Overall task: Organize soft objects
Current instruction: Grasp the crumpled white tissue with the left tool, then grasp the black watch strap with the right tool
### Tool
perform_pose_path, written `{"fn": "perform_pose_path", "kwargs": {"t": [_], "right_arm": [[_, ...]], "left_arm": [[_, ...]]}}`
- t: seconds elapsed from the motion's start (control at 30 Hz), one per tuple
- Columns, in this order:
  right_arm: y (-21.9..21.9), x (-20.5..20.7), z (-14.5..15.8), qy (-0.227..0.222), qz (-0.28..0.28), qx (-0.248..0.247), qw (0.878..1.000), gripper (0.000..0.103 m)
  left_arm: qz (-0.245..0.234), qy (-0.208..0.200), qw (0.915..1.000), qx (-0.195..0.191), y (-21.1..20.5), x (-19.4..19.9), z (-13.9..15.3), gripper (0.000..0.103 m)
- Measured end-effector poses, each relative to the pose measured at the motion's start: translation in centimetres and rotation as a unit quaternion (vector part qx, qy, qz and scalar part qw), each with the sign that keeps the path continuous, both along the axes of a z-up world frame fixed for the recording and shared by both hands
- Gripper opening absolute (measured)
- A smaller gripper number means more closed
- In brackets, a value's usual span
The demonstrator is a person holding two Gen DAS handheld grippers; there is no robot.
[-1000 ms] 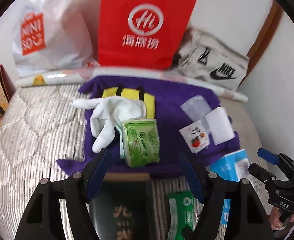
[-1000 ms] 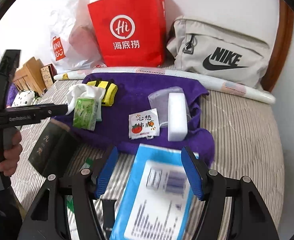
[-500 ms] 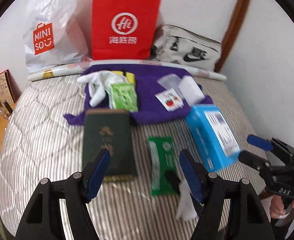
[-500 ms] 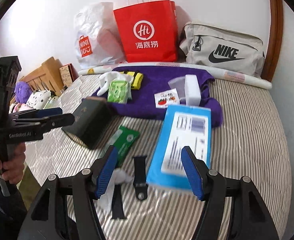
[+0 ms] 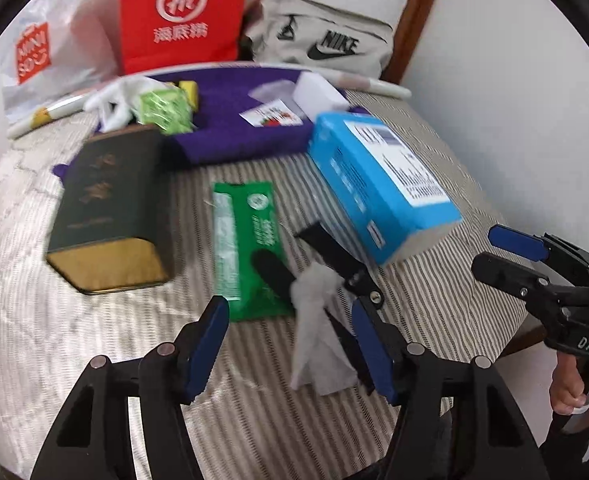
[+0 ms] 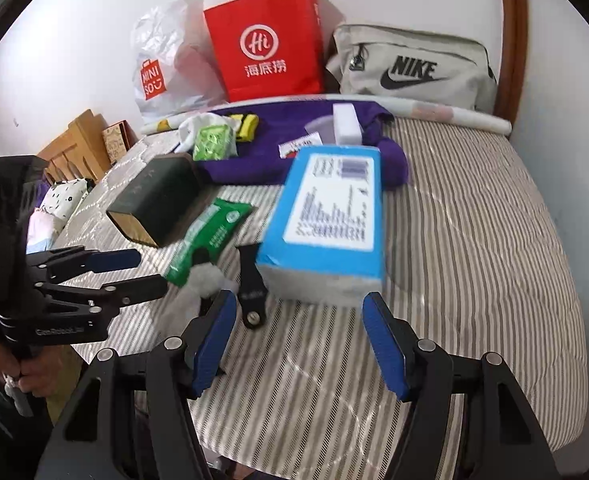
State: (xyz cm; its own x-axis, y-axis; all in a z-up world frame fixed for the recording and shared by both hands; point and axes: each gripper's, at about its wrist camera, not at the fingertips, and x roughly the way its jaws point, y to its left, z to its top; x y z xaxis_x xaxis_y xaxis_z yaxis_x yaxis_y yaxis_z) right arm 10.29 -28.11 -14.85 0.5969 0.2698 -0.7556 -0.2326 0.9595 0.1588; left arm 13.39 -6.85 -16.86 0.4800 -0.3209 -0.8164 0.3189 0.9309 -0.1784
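Note:
A purple towel (image 5: 230, 128) lies at the back of the bed with a white glove (image 5: 110, 100), a light green pack (image 5: 162, 110), a white sponge (image 5: 318, 90) and a small sachet (image 5: 272, 114) on it. A green wipes pack (image 5: 246, 248), a crumpled white tissue (image 5: 318, 332) and a black watch strap (image 5: 334, 256) lie near the front. My left gripper (image 5: 290, 344) is open and empty just before the tissue. My right gripper (image 6: 300, 340) is open and empty in front of a blue box (image 6: 330, 220).
A dark green tin (image 5: 110, 208) lies left of the wipes pack. A red paper bag (image 6: 266, 48), a white Miniso bag (image 6: 162, 68) and a grey Nike bag (image 6: 410, 68) stand against the wall. Wooden furniture (image 6: 78, 148) stands left of the bed.
Both grippers pulled back from the purple towel toward the bed's front edge. The left one then moved forward and down toward the tissue and strap. Both stayed open.

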Motion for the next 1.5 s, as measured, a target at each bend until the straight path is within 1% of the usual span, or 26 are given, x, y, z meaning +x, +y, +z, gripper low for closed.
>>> {"fn": "perform_pose_path", "kwargs": {"t": [0.1, 0.23, 0.33, 0.37, 0.4, 0.43, 0.47, 0.5, 0.53, 0.6, 0.67, 0.77, 0.83, 1.03, 1.1, 1.17, 1.23, 1.4, 1.5], "right_arm": [[-0.4, -0.2, -0.9, 0.006, 0.001, -0.004, 1.000, 0.066], [-0.6, 0.2, -1.9, 0.012, -0.001, -0.008, 1.000, 0.066], [-0.7, 0.2, -2.5, 0.016, -0.002, -0.002, 1.000, 0.066], [-0.7, 0.3, -2.7, 0.018, -0.001, -0.001, 1.000, 0.066], [-0.7, 0.4, -2.9, 0.020, -0.001, -0.002, 1.000, 0.066], [-0.6, 0.5, -3.1, 0.021, -0.001, -0.002, 1.000, 0.066], [-0.5, 0.6, -3.2, 0.023, -0.001, -0.002, 1.000, 0.066], [-0.5, 0.7, -3.3, 0.024, -0.001, 0.000, 1.000, 0.066], [-0.4, 0.8, -3.4, 0.025, 0.000, 0.001, 1.000, 0.066], [0.0, 0.9, -3.6, 0.028, 0.004, 0.003, 1.000, 0.065], [0.4, 0.8, -3.6, 0.028, 0.009, 0.002, 1.000, 0.065], [1.4, 0.4, -3.2, 0.024, 0.021, 0.003, 0.999, 0.065], [2.2, 0.2, -3.1, 0.021, 0.030, 0.003, 0.999, 0.065], [4.7, -0.1, -3.6, 0.029, 0.060, 0.013, 0.998, 0.063], [6.1, -0.2, -4.0, 0.033, 0.074, 0.012, 0.997, 0.058], [7.4, -0.2, -4.5, 0.040, 0.087, 0.006, 0.995, 0.048], [8.8, -0.1, -5.3, 0.046, 0.094, -0.013, 0.994, 0.044], [10.7, 0.8, -6.4, 0.054, 0.090, -0.034, 0.994, 0.044], [11.5, 1.3, -6.4, 0.040, 0.081, -0.052, 0.995, 0.044]], "left_arm": [[-0.011, 0.001, 0.9999, 0.001, -1.0, 0.4, -0.8, 0.060], [-0.013, -0.003, 0.9994, 0.032, -2.2, 1.2, -2.2, 0.058], [-0.018, 0.002, 0.9992, 0.036, -2.7, 1.6, -3.2, 0.057], [-0.019, 0.000, 0.9989, 0.042, -2.8, 1.8, -3.4, 0.055], [-0.022, -0.009, 0.9981, 0.057, -3.2, 1.7, -3.5, 0.053], [-0.025, -0.015, 0.9973, 0.067, -3.5, 1.7, -3.6, 0.047], [-0.027, -0.019, 0.9967, 0.075, -3.7, 1.8, -3.6, 0.035], [-0.029, -0.022, 0.9963, 0.078, -3.9, 1.7, -3.6, 0.030], [-0.032, -0.023, 0.9963, 0.077, -3.9, 1.8, -3.5, 0.022], [-0.037, -0.022, 0.9965, 0.071, -3.7, 1.8, -3.2, 0.022], [-0.031, -0.028, 0.9969, 0.067, -3.1, 1.6, -2.5, 0.022], [-0.014, -0.036, 0.9970, 0.067, -1.7, 1.2, -1.4, 0.022], [-0.003, -0.031, 0.9976, 0.062, -0.6, 0.9, -1.0, 0.022], [0.035, -0.017, 0.9976, 0.057, 2.8, -0.2, -1.2, 0.022], [0.047, -0.013, 0.9972, 0.057, 3.7, -0.4, -1.4, 0.022], [0.056, -0.010, 0.9969, 0.054, 4.4, -0.7, -1.6, 0.022], [0.068, -0.004, 0.9967, 0.044, 5.3, -0.8, -1.9, 0.022], [0.083, 0.006, 0.9962, 0.025, 6.8, -1.0, -2.3, 0.022], [0.091, 0.008, 0.9957, 0.014, 7.7, -0.9, -2.4, 0.022]]}}
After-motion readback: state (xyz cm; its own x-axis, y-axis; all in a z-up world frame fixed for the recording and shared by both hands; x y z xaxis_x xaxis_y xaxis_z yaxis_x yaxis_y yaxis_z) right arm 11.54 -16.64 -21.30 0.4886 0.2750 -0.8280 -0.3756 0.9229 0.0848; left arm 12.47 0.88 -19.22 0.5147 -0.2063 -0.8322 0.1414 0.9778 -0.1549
